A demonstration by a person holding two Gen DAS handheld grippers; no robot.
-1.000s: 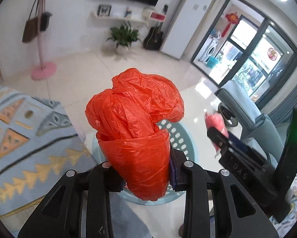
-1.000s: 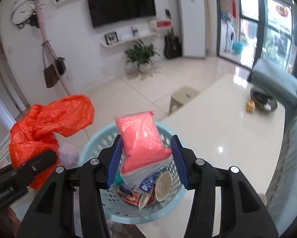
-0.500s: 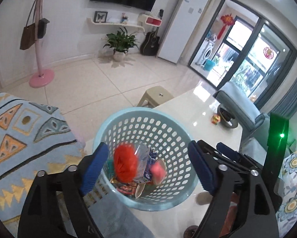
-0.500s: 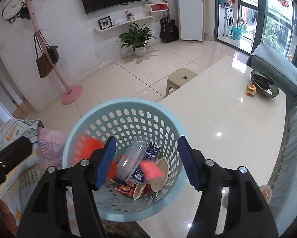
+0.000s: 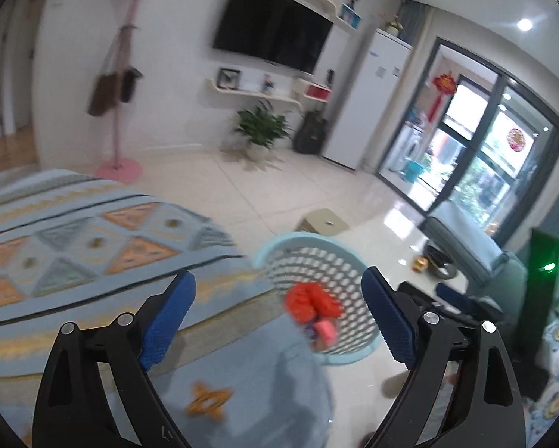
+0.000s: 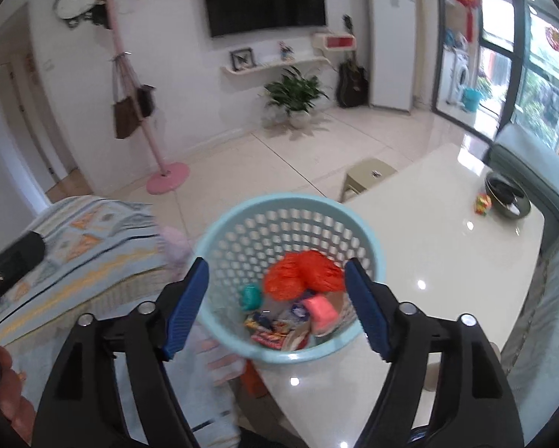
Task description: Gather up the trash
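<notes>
A light blue perforated basket (image 6: 219, 237) stands on the white table's near left corner and also shows in the left wrist view (image 5: 279, 250). Inside lie a crumpled orange plastic bag (image 6: 298, 274), a pink packet (image 6: 322, 311), a teal item (image 6: 250, 296) and several wrappers. The bag (image 5: 311, 300) and packet (image 5: 324, 330) also show in the left wrist view. My right gripper (image 6: 275, 308) is open and empty, just above the basket's near rim. My left gripper (image 5: 277, 315) is open and empty, back and to the left of the basket.
The glossy white table (image 6: 447, 261) carries a dark bowl (image 6: 507, 196) and a small colourful cube (image 6: 483, 203). A patterned blue blanket (image 5: 74, 231) covers the seat at left. A tan stool (image 6: 370, 177) stands beyond the table. A pink coat stand (image 6: 167, 179) is further back.
Both grippers opened and dropped the orange bag and the pink packet into the basket. Both then pulled back; the left one swung left toward the blanket.
</notes>
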